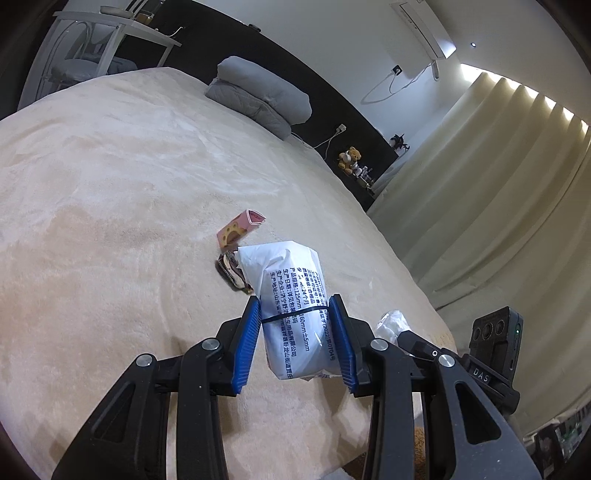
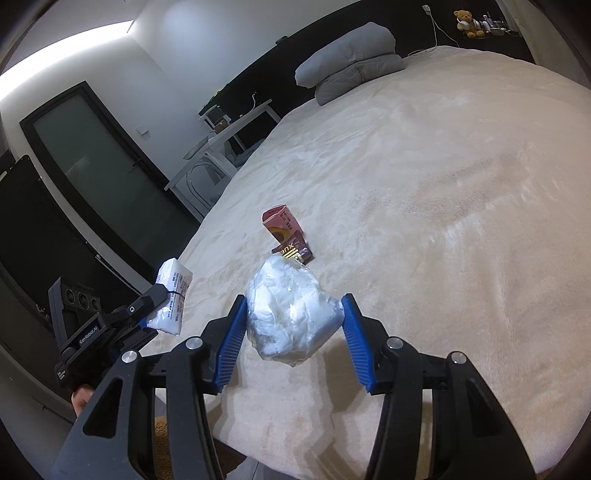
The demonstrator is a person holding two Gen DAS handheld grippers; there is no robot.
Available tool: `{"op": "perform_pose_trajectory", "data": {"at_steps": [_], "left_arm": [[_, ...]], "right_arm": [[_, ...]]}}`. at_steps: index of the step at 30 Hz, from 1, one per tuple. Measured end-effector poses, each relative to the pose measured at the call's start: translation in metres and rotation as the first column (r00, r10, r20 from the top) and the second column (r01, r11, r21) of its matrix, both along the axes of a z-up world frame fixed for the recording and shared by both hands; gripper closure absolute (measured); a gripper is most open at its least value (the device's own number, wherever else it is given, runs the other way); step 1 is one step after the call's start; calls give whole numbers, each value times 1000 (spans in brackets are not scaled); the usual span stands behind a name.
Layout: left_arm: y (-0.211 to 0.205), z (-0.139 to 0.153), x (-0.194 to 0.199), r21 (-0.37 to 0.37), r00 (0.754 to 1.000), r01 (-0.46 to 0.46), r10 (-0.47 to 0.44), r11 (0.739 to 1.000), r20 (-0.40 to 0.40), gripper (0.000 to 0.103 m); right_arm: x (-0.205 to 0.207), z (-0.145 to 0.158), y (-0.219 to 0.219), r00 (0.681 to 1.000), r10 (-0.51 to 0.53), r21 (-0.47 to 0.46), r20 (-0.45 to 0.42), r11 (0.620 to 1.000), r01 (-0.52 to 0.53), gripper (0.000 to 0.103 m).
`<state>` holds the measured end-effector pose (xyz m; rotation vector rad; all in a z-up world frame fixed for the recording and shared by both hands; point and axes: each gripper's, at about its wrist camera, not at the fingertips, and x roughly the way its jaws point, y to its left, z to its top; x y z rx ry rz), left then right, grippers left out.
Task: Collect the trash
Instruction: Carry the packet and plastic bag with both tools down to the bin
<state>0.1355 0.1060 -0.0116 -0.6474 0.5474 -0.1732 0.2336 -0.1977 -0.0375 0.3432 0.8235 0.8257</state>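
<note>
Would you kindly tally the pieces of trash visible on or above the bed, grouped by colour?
White: 2, the printed packet in the left gripper and the crumpled plastic bag in the right gripper.
Pink: 1, the small carton.
Dark brown: 1, the wrapper.
Total: 4.

A cream plush bed point(image 2: 424, 206) carries a pink carton point(image 2: 281, 222), a dark wrapper point(image 2: 293, 252) and folded grey bedding point(image 2: 351, 55).

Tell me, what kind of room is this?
Most likely a bedroom. A big bed with a fluffy cream blanket fills the view, with a folded grey quilt at its far end. A small brown teddy bear sits on the dark ledge behind, and long cream curtains hang along one side.
</note>
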Motion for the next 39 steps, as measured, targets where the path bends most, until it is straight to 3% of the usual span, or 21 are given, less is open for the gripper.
{"op": "perform_pose_trajectory", "data": {"at_steps": [20,32,39], "left_arm": [[-57,-2,-88,25,997,58,-59,998,49,66],[-80,-3,-121,60,997,61,-64,996,52,66],[-95,-9,-127,115,997,71,-73,991,16,66]], "right_arm": [[-75,9,-44,999,-17,43,44,999,15,51],[-120,8,-52,997,12,1,81,1000,-12,51],[-137,3,-52,994,33,-56,100,998,-28,51]]}}
